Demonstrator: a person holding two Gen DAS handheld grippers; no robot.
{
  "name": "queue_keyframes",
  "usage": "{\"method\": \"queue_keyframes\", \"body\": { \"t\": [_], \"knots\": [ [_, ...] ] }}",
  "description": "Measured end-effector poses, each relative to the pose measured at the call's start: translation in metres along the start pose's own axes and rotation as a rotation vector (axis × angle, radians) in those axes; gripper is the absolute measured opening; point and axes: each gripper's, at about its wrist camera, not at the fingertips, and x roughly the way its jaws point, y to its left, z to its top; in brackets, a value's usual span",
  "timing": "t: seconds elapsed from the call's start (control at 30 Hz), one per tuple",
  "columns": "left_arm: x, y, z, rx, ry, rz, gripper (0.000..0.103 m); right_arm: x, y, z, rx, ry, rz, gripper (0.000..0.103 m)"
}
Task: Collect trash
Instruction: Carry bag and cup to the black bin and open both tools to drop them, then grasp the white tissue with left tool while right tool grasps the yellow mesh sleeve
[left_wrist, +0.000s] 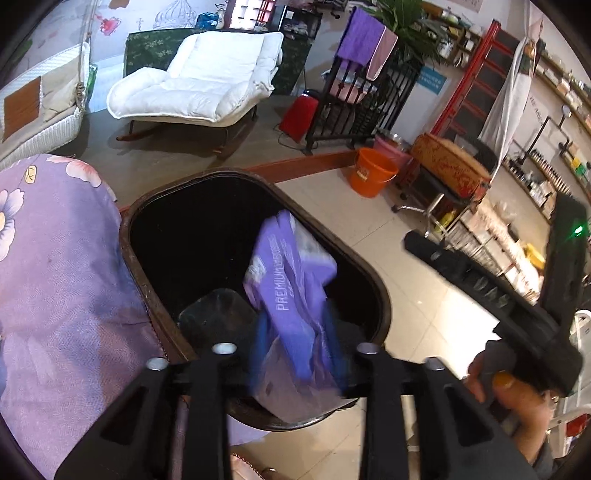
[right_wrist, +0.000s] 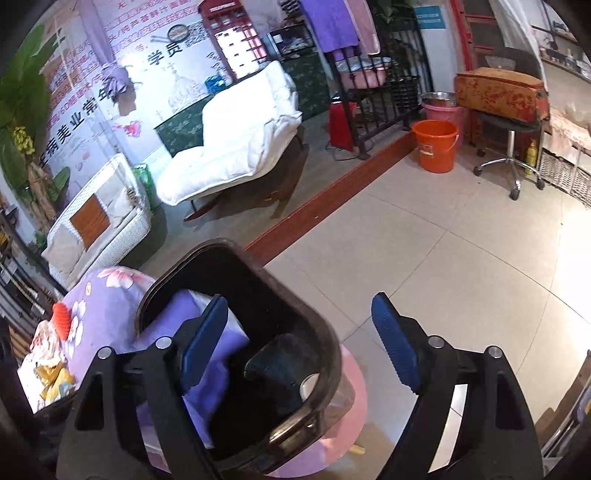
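Over the bin (right_wrist: 236, 258), only the right view shows its gripper (right_wrist: 299, 339) released.

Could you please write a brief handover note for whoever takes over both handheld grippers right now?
Left gripper: blurred purple plastic wrapper lies between its blue pads; whether they still pinch it cannot be told.
Right gripper: jaws wide apart, nothing between them, above the dark oval trash bin.
Things: the wrapper sits inside the bin, beside a dark lid-like piece at the bottom. More crumpled scraps lie on the purple floral cloth beside the bin.
Done: wrapper in the bin.
Left: probably free the left gripper, then collect the scraps.
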Motion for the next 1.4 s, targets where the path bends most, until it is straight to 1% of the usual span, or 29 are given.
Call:
{"method": "queue_keyframes", "body": {
  "t": [0.07,0.13,0.17,0.2,0.23,0.3,0.4,0.57,0.67,0.73,0.87,0.93,1.0,1.13,1.2,1.3,1.4],
  "knots": [
    [0.0,0.001,-0.002,-0.01,-0.008,0.002,0.068,0.0,-0.002,0.002,0.004,0.001,-0.01,0.08],
    [-0.002,0.002,-0.004,-0.016,-0.009,-0.016,0.072,0.001,-0.005,0.004,0.015,0.005,-0.019,0.081],
    [-0.004,0.003,-0.005,-0.015,-0.008,-0.02,0.077,0.002,-0.006,0.005,0.021,0.006,-0.021,0.081],
    [-0.006,0.003,-0.006,-0.016,-0.014,-0.015,0.08,0.002,-0.008,0.005,0.025,0.009,-0.023,0.083],
    [-0.011,0.004,-0.008,-0.016,-0.028,-0.008,0.081,0.002,-0.008,0.006,0.027,0.014,-0.023,0.085],
    [-0.02,0.003,-0.011,-0.012,-0.058,0.003,0.085,0.003,-0.005,0.004,0.022,0.022,-0.01,0.086],
    [-0.031,0.003,-0.016,-0.006,-0.093,0.028,0.086,0.006,0.004,0.002,0.002,0.037,0.014,0.086],
    [-0.056,0.013,-0.034,0.016,-0.133,0.109,0.087,0.009,0.031,-0.004,-0.067,0.068,0.076,0.088],
    [-0.073,0.026,-0.046,-0.001,-0.153,0.162,0.087,0.011,0.053,-0.012,-0.107,0.103,0.13,0.088],
    [-0.084,0.036,-0.054,-0.022,-0.166,0.189,0.087,0.012,0.069,-0.018,-0.145,0.123,0.166,0.088],
    [-0.113,0.056,-0.072,-0.092,-0.206,0.221,0.087,0.011,0.102,-0.033,-0.214,0.163,0.239,0.088],
    [-0.126,0.068,-0.082,-0.117,-0.223,0.258,0.088,0.009,0.121,-0.043,-0.252,0.185,0.278,0.088],
    [-0.138,0.08,-0.09,-0.148,-0.234,0.313,0.088,0.006,0.14,-0.052,-0.298,0.199,0.312,0.088],
    [-0.163,0.104,-0.105,-0.224,-0.265,0.376,0.088,0.0,0.177,-0.07,-0.381,0.231,0.388,0.088],
    [-0.176,0.119,-0.115,-0.254,-0.277,0.419,0.088,-0.003,0.194,-0.079,-0.421,0.248,0.42,0.088],
    [-0.191,0.141,-0.132,-0.294,-0.273,0.483,0.088,-0.011,0.223,-0.094,-0.494,0.261,0.467,0.088],
    [-0.205,0.164,-0.146,-0.357,-0.277,0.523,0.088,-0.018,0.249,-0.107,-0.558,0.273,0.513,0.088]
  ]
}}
